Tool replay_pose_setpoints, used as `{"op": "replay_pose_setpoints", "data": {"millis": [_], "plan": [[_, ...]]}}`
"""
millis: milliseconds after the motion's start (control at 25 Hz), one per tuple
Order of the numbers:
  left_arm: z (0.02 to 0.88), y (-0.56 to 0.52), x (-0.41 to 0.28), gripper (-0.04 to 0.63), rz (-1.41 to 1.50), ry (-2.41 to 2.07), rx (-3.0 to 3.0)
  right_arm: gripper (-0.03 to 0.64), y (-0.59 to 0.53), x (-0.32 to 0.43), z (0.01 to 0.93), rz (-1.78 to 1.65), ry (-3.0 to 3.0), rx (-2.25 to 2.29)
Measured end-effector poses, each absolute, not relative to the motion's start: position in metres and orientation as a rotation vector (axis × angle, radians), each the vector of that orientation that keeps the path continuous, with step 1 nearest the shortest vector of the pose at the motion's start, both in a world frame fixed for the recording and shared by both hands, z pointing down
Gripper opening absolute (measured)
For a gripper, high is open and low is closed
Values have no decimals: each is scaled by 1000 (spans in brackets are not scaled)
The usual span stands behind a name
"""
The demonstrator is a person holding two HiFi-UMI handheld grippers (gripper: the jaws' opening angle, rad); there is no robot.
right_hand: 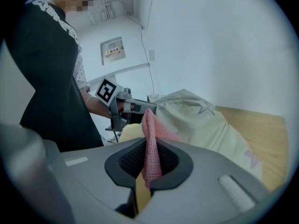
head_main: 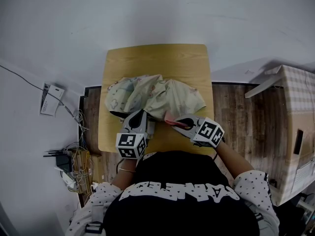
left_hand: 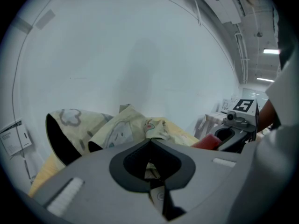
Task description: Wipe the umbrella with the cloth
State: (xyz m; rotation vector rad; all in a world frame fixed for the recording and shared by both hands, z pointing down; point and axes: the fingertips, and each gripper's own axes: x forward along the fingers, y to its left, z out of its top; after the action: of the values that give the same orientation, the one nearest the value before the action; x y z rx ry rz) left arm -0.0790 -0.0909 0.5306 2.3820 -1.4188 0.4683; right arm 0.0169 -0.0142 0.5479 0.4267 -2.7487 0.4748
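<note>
A cream patterned umbrella (head_main: 152, 95) lies crumpled on a small wooden table (head_main: 157, 58). My left gripper (head_main: 139, 116) is at its near edge, shut on a fold of the umbrella fabric (left_hand: 121, 127), and a scrap of fabric shows between the jaws. My right gripper (head_main: 177, 123) is beside it, shut on a pink cloth (head_main: 171, 119). In the right gripper view the cloth (right_hand: 150, 139) stands up out of the jaws, with the umbrella (right_hand: 201, 118) just beyond and the left gripper (right_hand: 135, 107) to the left. In the left gripper view the right gripper (left_hand: 224, 135) holds the cloth (left_hand: 205, 143) off to the right.
A cardboard box (head_main: 295, 132) with a checked cover stands right of the table. Cables and a small router (head_main: 64, 156) lie on the floor at the left, near a white wall panel (head_main: 50, 100). A white wall rises behind the table.
</note>
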Motion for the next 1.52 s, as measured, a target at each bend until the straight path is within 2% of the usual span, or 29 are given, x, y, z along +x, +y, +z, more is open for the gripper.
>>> {"op": "replay_pose_setpoints", "data": {"millis": [360,840,1520], "plan": [[530,-92,-82,2,459,-1444,2364,34,-71,52,519,373,-2807,796],[533,-94,-87,2,462,-1484,2320,34,-141,126,533,251,-2563,1182],[535,-96,-90,2,479,-1512,2285,34,-140,130,579,301,-2467,1075]]}}
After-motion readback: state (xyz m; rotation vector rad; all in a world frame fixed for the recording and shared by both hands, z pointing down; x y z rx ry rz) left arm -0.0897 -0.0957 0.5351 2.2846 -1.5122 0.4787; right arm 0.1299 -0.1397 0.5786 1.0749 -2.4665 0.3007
